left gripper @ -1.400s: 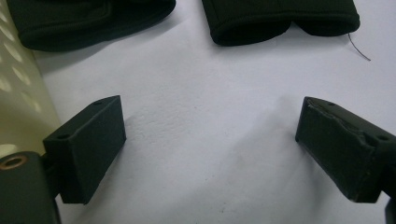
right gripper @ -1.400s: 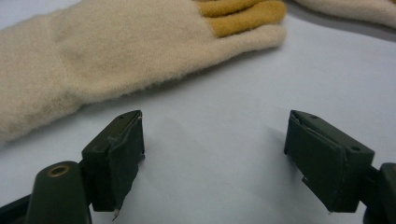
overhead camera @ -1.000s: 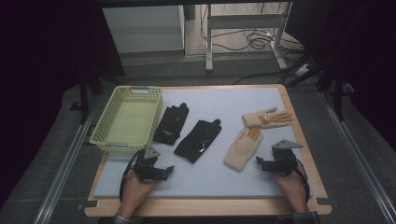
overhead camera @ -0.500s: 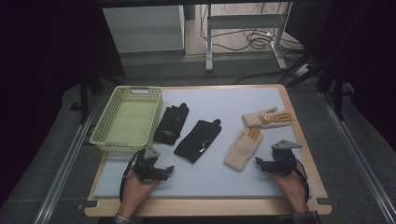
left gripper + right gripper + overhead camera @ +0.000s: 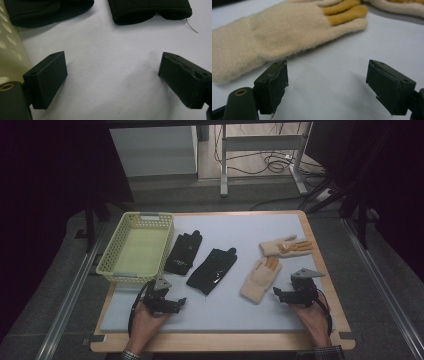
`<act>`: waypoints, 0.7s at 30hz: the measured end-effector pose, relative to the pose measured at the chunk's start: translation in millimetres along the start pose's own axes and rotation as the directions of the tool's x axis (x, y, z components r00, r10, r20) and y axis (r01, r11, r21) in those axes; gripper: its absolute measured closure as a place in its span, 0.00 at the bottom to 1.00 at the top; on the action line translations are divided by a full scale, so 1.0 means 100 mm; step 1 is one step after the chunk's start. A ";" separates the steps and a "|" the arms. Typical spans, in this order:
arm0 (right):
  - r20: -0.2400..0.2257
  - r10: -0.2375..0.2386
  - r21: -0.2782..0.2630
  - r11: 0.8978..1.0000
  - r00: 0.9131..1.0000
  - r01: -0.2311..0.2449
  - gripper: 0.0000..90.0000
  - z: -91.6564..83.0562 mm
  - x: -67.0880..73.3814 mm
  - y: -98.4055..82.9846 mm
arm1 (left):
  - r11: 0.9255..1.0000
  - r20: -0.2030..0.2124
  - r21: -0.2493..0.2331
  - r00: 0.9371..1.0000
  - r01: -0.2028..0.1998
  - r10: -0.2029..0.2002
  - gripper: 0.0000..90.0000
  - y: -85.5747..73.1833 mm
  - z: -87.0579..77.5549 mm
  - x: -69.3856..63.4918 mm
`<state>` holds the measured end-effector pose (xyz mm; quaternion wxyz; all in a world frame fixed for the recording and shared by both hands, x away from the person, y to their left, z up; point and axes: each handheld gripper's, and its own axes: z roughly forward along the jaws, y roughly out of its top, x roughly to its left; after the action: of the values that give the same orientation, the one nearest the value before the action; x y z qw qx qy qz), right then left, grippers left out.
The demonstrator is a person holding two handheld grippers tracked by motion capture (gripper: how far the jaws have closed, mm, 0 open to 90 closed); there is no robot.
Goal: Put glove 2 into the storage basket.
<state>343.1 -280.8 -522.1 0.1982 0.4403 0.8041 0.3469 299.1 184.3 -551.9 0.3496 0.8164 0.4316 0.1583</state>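
Two black gloves lie on the white mat: one (image 5: pixel 184 252) beside the basket, the other (image 5: pixel 212 269) to its right; their cuffs (image 5: pixel 150 11) show at the top of the left gripper view. Two cream gloves with tan fingers lie to the right, one (image 5: pixel 260 279) near me, one (image 5: pixel 286 245) farther back. My left gripper (image 5: pixel 177 303) rests on the mat, open and holding nothing, just short of the black cuffs. On the other side, my right gripper (image 5: pixel 276 293) also stands open, with the near cream glove (image 5: pixel 287 32) just beyond its jaws.
A pale yellow mesh basket (image 5: pixel 136 246) stands at the mat's back left, its wall (image 5: pixel 10 55) at the left of the left gripper view. The wooden table edge (image 5: pixel 220 341) frames the mat. Metal rails run along both sides of the table.
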 end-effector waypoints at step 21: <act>-0.085 -0.037 -0.017 0.999 0.996 0.036 0.23 0.10 0.26 0.45 | 1.000 0.000 0.000 1.000 0.000 0.000 0.09 0.00 0.00 0.00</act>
<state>361.2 -238.2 -496.3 0.1734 0.4087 0.8171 0.3677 299.1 184.4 -552.0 0.3498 0.8163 0.4316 0.1582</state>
